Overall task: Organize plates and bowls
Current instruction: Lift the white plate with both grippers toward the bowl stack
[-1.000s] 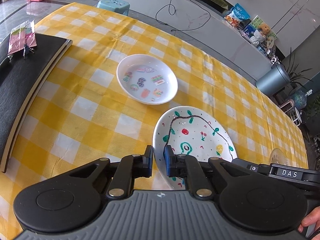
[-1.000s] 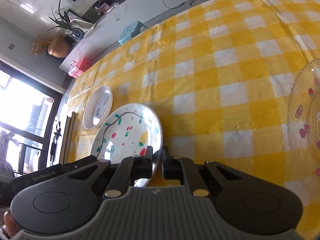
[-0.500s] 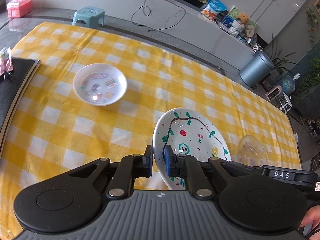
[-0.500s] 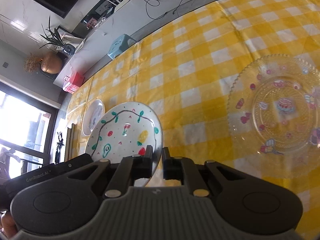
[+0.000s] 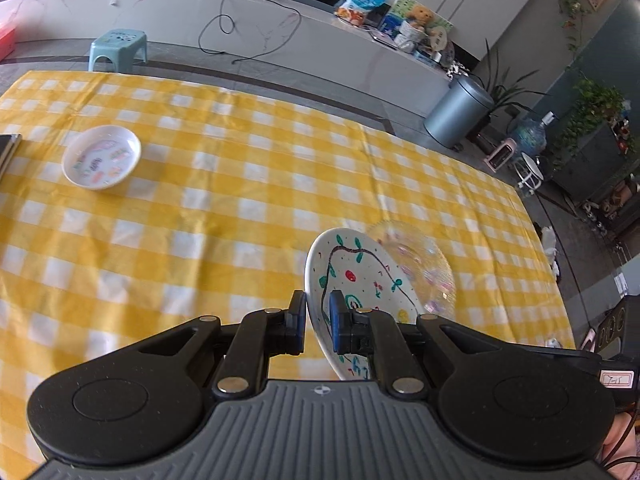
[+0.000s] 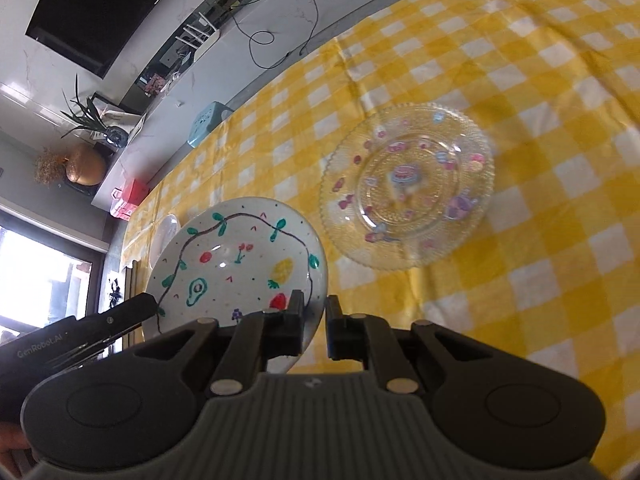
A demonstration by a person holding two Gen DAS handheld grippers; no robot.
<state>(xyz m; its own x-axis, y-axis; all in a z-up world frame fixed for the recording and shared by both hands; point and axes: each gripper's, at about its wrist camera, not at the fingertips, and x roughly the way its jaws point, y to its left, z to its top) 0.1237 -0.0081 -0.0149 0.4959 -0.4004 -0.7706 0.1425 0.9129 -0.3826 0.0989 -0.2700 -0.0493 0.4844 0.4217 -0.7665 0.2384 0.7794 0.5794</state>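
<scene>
Both grippers hold a white painted plate point(image 5: 360, 280) with fruit and vine drawings, lifted above the yellow checked tablecloth. My left gripper point(image 5: 318, 322) is shut on its left rim. My right gripper point(image 6: 314, 326) is shut on its right rim; the plate point(image 6: 240, 256) shows to the left in the right wrist view. A clear glass plate point(image 6: 408, 188) with pink decals lies flat on the cloth just beyond it; in the left wrist view the glass plate point(image 5: 424, 264) sits partly behind the painted plate. A small white bowl point(image 5: 102, 156) with stickers sits far left.
A dark board point(image 5: 8, 148) lies at the table's left edge. The far table edge point(image 5: 280, 96) borders the floor, with a blue stool point(image 5: 118, 50) and a grey bin point(image 5: 458, 114) beyond. The checked cloth point(image 6: 540, 280) spreads right of the glass plate.
Both grippers have carried the painted plate up and to the right, away from the small bowl and close to the glass plate. Both stay shut on its rim.
</scene>
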